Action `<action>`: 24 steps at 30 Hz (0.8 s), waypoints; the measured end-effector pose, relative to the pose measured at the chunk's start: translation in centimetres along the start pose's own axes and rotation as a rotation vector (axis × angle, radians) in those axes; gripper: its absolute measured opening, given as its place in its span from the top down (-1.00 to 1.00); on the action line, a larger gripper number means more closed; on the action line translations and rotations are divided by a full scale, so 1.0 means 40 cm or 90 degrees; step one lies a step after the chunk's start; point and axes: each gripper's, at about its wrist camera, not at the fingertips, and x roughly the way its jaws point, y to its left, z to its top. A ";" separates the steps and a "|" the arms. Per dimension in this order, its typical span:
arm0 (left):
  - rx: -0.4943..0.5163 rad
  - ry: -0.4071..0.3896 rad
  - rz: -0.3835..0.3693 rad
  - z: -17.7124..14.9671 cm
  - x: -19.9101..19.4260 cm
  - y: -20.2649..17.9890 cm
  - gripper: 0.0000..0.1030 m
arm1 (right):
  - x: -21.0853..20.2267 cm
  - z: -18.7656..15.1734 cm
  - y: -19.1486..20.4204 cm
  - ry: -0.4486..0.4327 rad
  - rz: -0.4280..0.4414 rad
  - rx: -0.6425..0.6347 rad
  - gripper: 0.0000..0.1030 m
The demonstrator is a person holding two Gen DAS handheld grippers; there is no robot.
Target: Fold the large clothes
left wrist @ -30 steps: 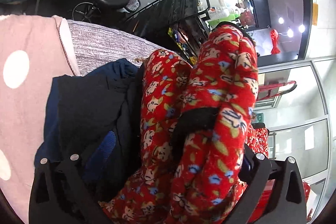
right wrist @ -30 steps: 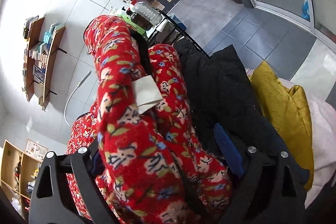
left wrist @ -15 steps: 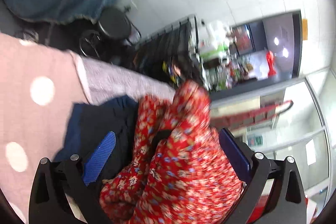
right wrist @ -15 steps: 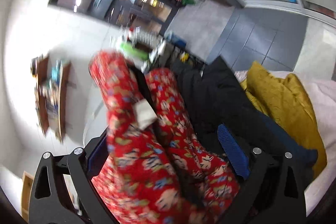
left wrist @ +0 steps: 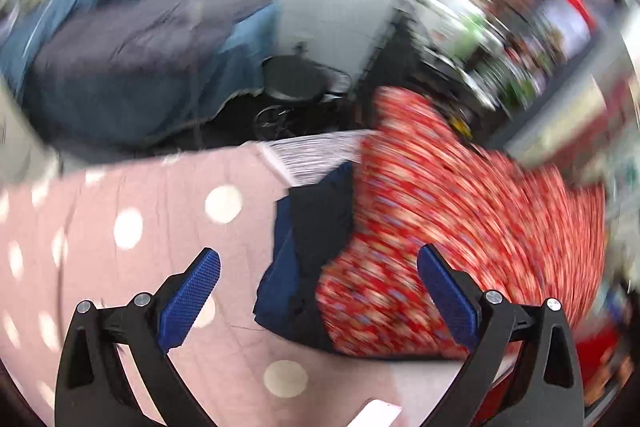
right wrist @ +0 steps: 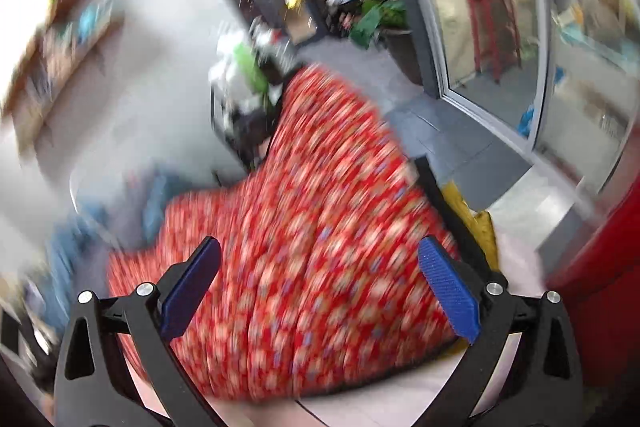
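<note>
Both hand-held grippers, left (left wrist: 318, 297) and right (right wrist: 319, 289), now released and lifted; my red floral padded garment (right wrist: 320, 247) lies folded on the pink dotted bedcover (left wrist: 140, 227).

Open pink polka-dot cover (left wrist: 120, 227) lies clear to the left of the dark blue garment (left wrist: 304, 227). The heaped red floral garment (right wrist: 320, 247) blocks the middle and right, with a yellow garment (right wrist: 476, 223) just beyond it.
</note>
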 end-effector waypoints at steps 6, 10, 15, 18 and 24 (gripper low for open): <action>0.174 0.005 -0.001 -0.064 -0.041 -0.198 -0.88 | -0.014 -0.088 0.148 0.066 -0.011 -0.176 -0.89; 0.223 0.017 -0.014 -0.100 -0.040 -0.251 -0.88 | -0.033 -0.138 0.220 0.090 -0.038 -0.263 -0.89; 0.270 0.029 -0.005 -0.131 -0.039 -0.286 -0.88 | -0.029 -0.172 0.238 0.121 -0.063 -0.283 -0.89; 0.284 0.031 0.001 -0.135 -0.040 -0.292 -0.88 | -0.018 -0.179 0.229 0.127 -0.091 -0.282 -0.89; 0.278 0.040 0.006 -0.138 -0.043 -0.290 -0.88 | -0.025 -0.179 0.206 0.137 -0.111 -0.259 -0.89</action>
